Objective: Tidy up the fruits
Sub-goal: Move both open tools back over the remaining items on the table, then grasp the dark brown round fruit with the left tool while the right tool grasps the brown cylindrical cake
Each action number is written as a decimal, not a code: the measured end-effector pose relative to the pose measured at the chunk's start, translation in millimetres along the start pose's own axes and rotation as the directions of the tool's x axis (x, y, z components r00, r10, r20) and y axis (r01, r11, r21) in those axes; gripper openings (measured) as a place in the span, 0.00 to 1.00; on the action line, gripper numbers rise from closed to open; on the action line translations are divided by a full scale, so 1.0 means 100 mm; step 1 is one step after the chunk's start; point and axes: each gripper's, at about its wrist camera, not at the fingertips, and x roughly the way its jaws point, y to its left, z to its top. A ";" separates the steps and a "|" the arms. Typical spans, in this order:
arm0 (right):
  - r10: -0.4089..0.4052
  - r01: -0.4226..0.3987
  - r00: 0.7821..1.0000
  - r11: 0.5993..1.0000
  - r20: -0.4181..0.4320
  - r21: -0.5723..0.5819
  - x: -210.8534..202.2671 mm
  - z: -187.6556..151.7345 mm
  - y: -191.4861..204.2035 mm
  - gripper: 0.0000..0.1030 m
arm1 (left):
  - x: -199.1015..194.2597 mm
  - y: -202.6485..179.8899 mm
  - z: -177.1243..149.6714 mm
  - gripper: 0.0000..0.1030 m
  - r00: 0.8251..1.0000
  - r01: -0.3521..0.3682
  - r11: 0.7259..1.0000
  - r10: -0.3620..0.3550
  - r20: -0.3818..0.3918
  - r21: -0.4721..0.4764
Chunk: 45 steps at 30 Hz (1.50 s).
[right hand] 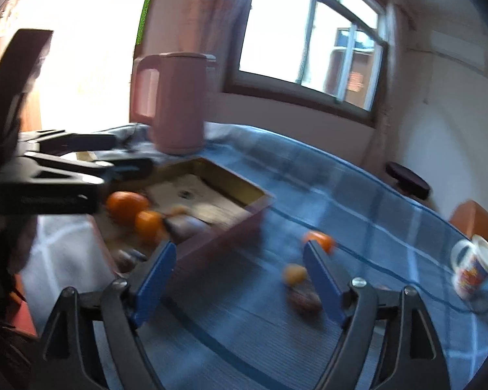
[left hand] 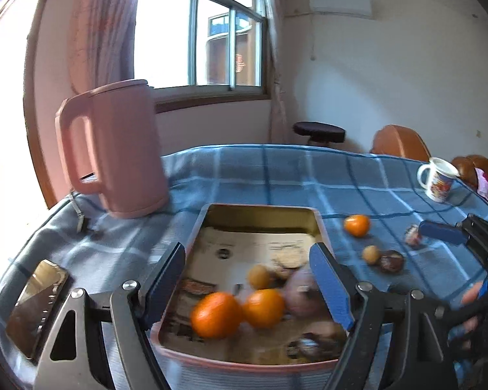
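Observation:
A rectangular tin tray (left hand: pixel 322 227) lies on the blue checked tablecloth and holds two oranges (left hand: pixel 216 314), a small yellow fruit (left hand: pixel 259 276), a pinkish fruit (left hand: pixel 301 295) and a dark fruit. My left gripper (left hand: pixel 247 289) is open and empty, its fingers spread over the tray. On the cloth right of the tray lie an orange (left hand: pixel 357 225), a small yellow fruit (left hand: pixel 371 254) and a dark brown fruit (left hand: pixel 391 261). My right gripper (right hand: pixel 239 279) is open and empty above the cloth, with these loose fruits (right hand: pixel 295 274) by its right finger. The tray (right hand: pixel 231 237) is at its left.
A tall pink jug (left hand: pixel 120 149) stands behind the tray at the left. A white printed mug (left hand: pixel 438 178) stands at the table's far right. A shiny tin lid (left hand: pixel 37 302) lies at the left. A small wrapped item (left hand: pixel 412 235) lies near the right gripper. Chairs stand behind the table.

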 end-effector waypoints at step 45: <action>-0.229 0.279 0.956 0.905 -0.183 0.322 0.05 -0.44 -1.45 0.88 | 0.84 -1.48 0.02 0.40 0.967 0.210 0.968 -0.184 -0.178 0.138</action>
